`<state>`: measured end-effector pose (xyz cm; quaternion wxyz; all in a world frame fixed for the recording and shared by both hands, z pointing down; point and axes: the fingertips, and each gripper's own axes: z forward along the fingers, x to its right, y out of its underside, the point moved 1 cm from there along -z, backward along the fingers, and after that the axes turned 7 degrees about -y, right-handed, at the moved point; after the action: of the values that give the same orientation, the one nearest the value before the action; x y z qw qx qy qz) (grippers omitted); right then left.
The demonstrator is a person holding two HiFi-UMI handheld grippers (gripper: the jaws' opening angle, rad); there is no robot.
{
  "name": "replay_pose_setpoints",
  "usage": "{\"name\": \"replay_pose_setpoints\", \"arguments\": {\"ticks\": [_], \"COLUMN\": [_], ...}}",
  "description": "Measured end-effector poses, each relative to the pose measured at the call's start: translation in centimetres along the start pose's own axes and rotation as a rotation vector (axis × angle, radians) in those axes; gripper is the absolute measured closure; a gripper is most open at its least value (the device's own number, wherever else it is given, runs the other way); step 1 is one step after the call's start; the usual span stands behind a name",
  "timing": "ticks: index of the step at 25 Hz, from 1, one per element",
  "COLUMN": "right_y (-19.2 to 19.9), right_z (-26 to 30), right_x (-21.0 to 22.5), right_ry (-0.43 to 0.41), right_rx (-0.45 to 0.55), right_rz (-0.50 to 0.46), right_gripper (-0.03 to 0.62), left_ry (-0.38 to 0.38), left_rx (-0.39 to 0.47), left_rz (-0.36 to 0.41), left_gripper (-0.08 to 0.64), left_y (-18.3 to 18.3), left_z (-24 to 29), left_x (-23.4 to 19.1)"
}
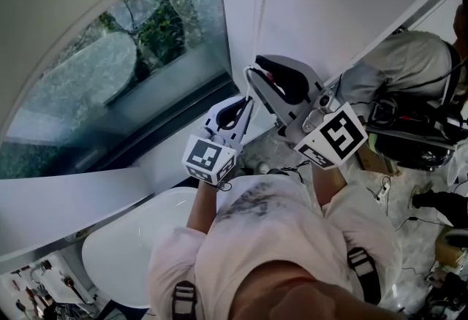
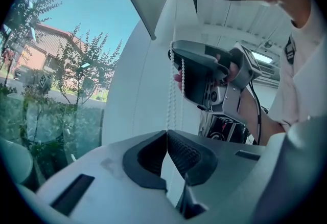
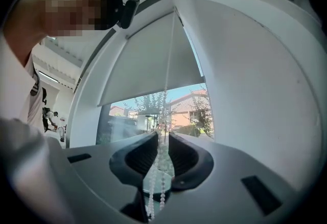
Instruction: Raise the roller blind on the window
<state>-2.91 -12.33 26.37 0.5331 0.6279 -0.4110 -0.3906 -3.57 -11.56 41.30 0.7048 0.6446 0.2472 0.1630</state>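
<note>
Window glass [image 3: 181, 110] shows below white, part-raised roller blind [image 3: 148, 59].

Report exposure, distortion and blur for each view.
Head view: dim and flat, fisheye bowing the window frame. Left gripper view: bright, saturated sky, dark vignette. Right gripper view: sunlit outdoors beyond the shaded blind, chain beads distinct only near jaws.

Bead chain [image 3: 162, 189] ran between right claw [image 3: 159, 135] jaws; left claw [image 2: 167, 133] sat just below; roller blind [image 3: 148, 64] above; window [image 1: 110, 85] beyond.
</note>
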Motion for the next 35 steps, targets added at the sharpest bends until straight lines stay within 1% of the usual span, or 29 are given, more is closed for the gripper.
{"name": "replay_pose_setpoints", "arguments": {"ticks": [6,7,8,10,14,20,35], "right_y": [-1.9,-2.0,-2.0,-1.7,-1.2,-1.5,3.6], "right_z": [0.8,0.8,0.9,1.1,1.5,0.9,0.5], "right_x": [0.4,0.3,0.2,0.2,0.1,-0.1,-0.7], "right_ry": [-0.003,-0.005,-0.007,-0.005,0.004,0.014,0.012], "right_rx": [0.036,0.038,0.037,0.032,0.021,0.025,-0.044], "right_rz": [0.006,0.013,0.021,0.031,0.027,0.021,0.064], "right_gripper": [0.489,0.497,0.516,0.524,0.526,0.528,0.528], "left_ry": [0.004,0.004,0.003,0.000,-0.006,-0.005,-0.020], "left_rx": [0.001,0.002,0.002,0.001,0.003,0.006,-0.067], "left_rz": [0.006,0.006,0.006,0.004,0.003,0.005,-0.030], "left_gripper": [0.551,0.551,0.551,0.551,0.552,0.552,0.552], "left_y": [0.0,0.0,0.1,0.3,0.6,0.5,5.8], "left_z": [-0.2,-0.3,-0.4,-0.5,-0.5,-0.5,-0.4], "left_x": [0.4,0.4,0.4,0.1,-0.5,-0.1,-0.8]}}
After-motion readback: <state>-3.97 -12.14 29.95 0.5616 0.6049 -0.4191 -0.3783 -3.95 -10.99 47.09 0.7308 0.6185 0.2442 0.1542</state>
